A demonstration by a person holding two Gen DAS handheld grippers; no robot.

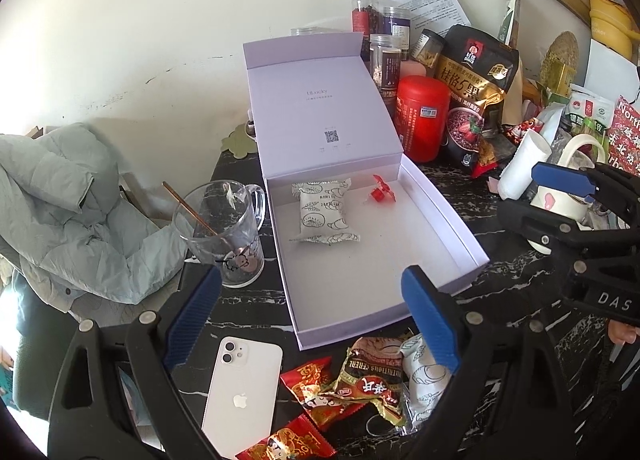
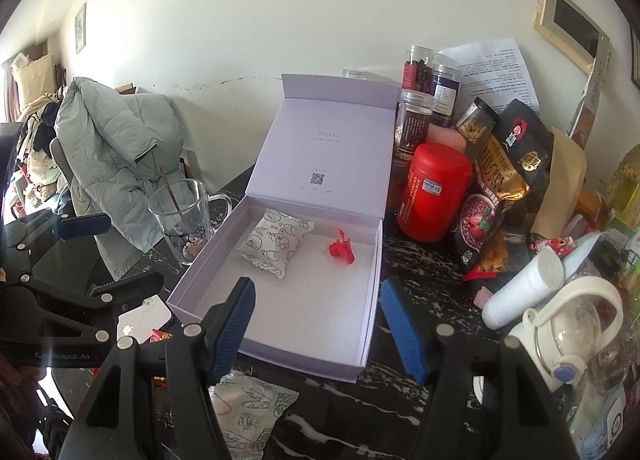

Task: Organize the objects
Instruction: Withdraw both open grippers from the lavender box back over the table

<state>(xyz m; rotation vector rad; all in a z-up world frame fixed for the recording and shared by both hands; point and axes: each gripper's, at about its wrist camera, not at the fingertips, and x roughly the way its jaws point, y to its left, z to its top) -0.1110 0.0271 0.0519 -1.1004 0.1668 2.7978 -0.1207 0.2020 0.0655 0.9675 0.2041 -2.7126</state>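
Grey-green puffer jacket [image 1: 68, 203], glass mug [image 1: 224, 232] holding a stick, white phone [image 1: 242, 388], red canister [image 1: 424, 115], wall frame [image 2: 568, 23]

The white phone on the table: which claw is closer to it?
Left. The left claw hangs right above the phone, empty. The right claw is off to its side, over the box's front edge.

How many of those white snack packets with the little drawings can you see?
2. One white packet lies inside the open box. Another lies on the table in front of the box, partly behind gripper fingers. More may be hidden.
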